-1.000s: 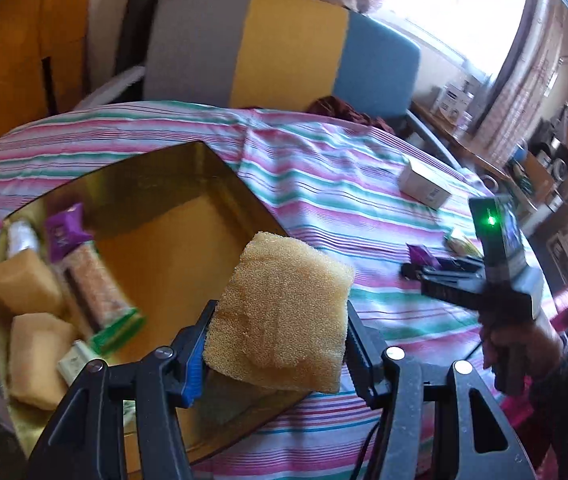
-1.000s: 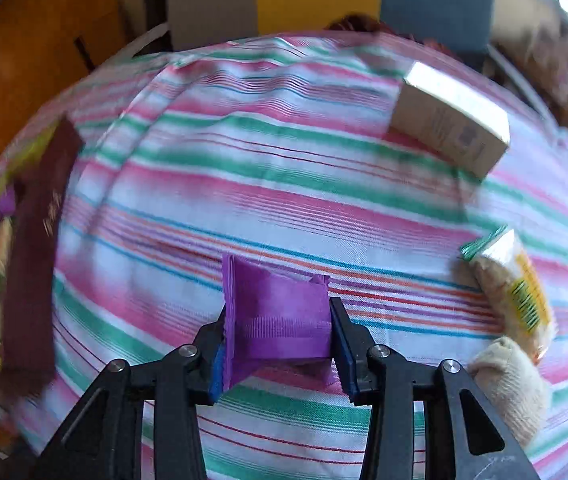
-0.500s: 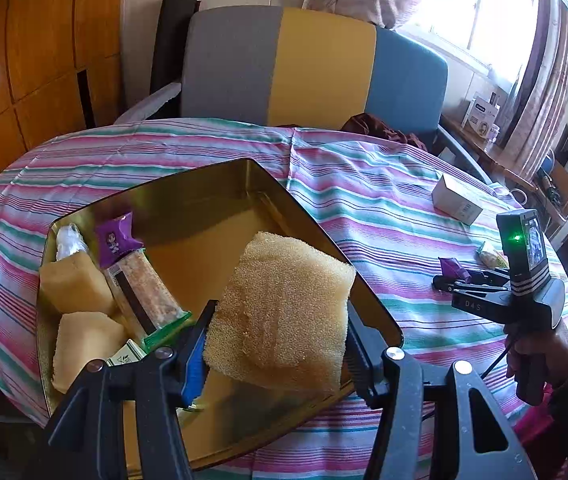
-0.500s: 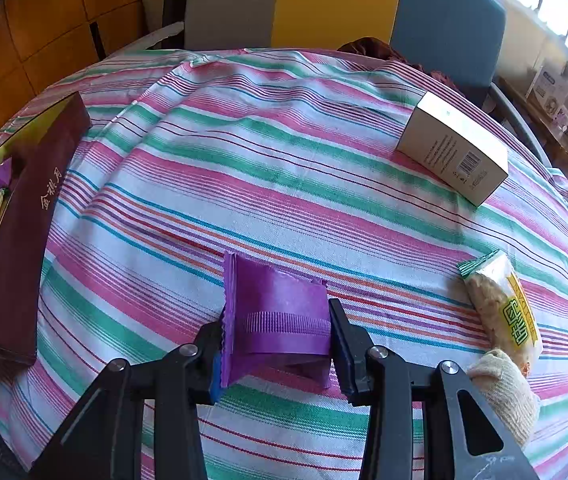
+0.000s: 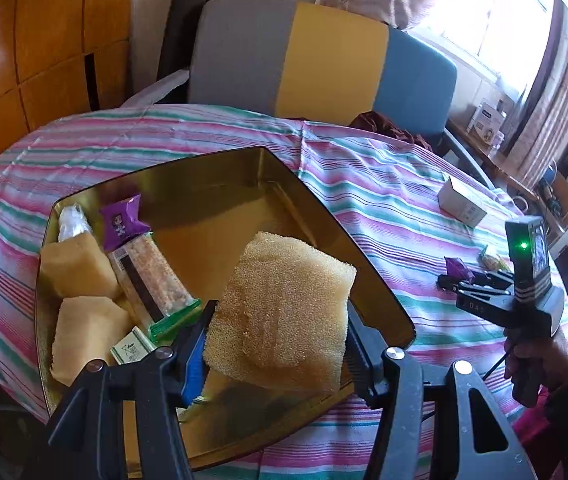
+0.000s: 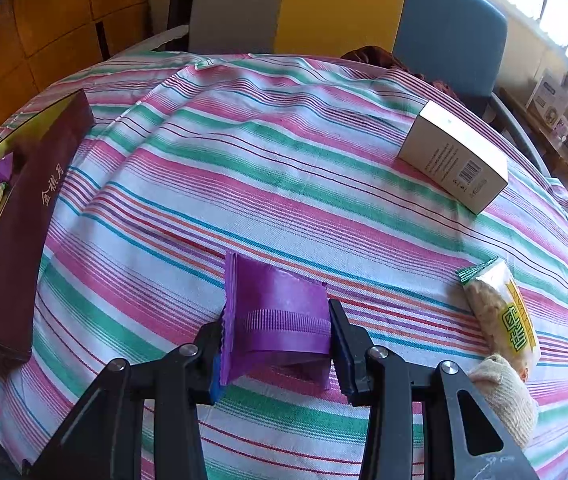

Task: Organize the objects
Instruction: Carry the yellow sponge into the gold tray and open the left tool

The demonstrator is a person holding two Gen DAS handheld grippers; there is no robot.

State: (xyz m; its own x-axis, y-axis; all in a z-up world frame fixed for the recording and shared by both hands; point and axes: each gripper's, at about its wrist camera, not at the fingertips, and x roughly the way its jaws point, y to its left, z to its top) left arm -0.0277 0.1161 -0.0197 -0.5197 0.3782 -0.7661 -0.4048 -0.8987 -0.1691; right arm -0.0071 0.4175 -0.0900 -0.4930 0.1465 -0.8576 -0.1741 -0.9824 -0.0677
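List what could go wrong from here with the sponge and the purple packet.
The sponge in the left gripper hangs over the gold tin's near edge; released here, it may tip out onto the striped cloth.

The right gripper pinches the thin purple packet; it could slip or crumple in transit.

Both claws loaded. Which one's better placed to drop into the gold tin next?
Left, probably. The left claw holds the sponge right over the gold tin. The right claw grips its purple packet above the striped cloth, well away from it.
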